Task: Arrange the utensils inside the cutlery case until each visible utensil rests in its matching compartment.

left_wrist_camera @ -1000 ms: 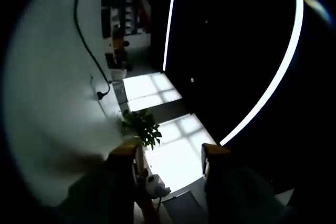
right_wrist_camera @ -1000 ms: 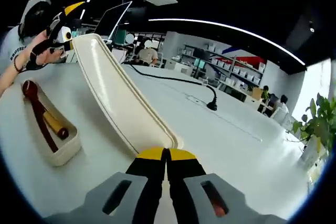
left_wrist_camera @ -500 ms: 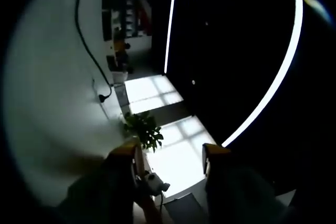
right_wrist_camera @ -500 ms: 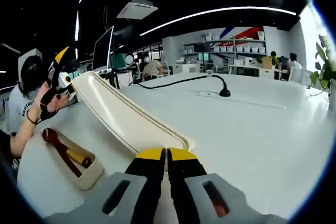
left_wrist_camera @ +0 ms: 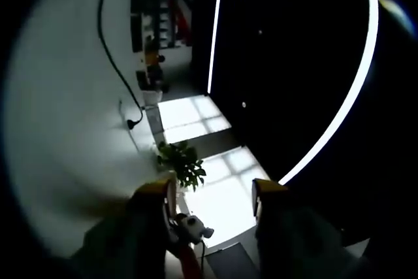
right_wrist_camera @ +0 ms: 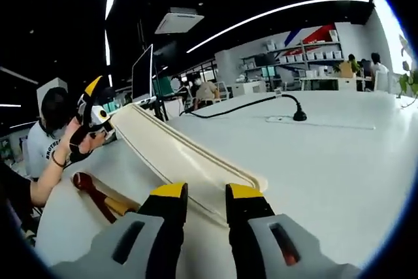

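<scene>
A broad white counter (right_wrist_camera: pixel 339 161) carries a long cream cutlery case (right_wrist_camera: pixel 186 161), lying flat near the counter's near edge. The right tool (right_wrist_camera: pixel 204 194) hovers just above the case's closest end, jaws parted and holding nothing. At the case's far end, a person's hand grips the left tool (right_wrist_camera: pixel 95 106). In the left gripper view, that tool's (left_wrist_camera: pixel 212 194) jaws stand apart, empty. A red-handled utensil (right_wrist_camera: pixel 91 191) lies beside the case.

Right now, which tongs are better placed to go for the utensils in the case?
Probably the right tongs: open, facing the cutlery case just beyond their tips. The left tongs point away at a plant.
</scene>
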{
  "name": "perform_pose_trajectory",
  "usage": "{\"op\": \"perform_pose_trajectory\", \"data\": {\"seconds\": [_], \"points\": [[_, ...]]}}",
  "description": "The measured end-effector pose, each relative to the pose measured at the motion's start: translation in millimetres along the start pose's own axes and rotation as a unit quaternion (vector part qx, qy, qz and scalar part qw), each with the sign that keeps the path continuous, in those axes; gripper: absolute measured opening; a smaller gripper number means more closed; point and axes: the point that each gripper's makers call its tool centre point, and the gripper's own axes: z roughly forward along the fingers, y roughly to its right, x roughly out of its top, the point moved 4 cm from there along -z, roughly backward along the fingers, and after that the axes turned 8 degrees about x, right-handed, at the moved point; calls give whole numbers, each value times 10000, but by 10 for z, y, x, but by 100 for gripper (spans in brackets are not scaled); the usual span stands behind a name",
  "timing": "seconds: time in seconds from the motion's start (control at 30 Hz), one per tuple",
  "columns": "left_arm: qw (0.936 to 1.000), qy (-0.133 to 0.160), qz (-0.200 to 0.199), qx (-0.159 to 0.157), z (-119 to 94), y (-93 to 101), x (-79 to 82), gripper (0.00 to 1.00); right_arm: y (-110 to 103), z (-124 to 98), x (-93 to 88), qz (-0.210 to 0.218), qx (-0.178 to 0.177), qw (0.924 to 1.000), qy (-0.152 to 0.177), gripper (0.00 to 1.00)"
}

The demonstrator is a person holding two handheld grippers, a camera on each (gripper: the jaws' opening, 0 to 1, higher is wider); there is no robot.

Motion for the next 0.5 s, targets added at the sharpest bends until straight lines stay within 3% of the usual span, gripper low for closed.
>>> {"op": "perform_pose_trajectory", "data": {"seconds": [0.1, 0.17, 0.2, 0.23, 0.27, 0.37, 0.5], "points": [[10000, 2, 16, 20, 3, -8, 13, 51, -26, -2, 0, 20, 128, 9999, -2, 30], [10000, 3, 59, 60, 0, -16, 4, 51, -50, 2, -11, 20, 182, 9998, -48, 39], [10000, -57, 25, 29, 2, -11, -14, 51, -73, 12, -94, 76, 291, 9989, -360, 45], [9999, -78, -64, 43, 37, -24, -30, 50, -54, 42, 4, -438, 299, 9986, -60, 50], [9999, -141, -29, -27, 76, -25, -53, 51, -21, 30, -72, -194, 73, 9991, -371, 48], [9995, -308, -3, -25, 137, -24, -150, 52, -100, 65, -124, -197, 175, 9983, -517, 23], [9994, -338, 35, 14, 128, -30, -152, 52, -118, 100, -154, -287, 149, 9978, -583, 22]]}}
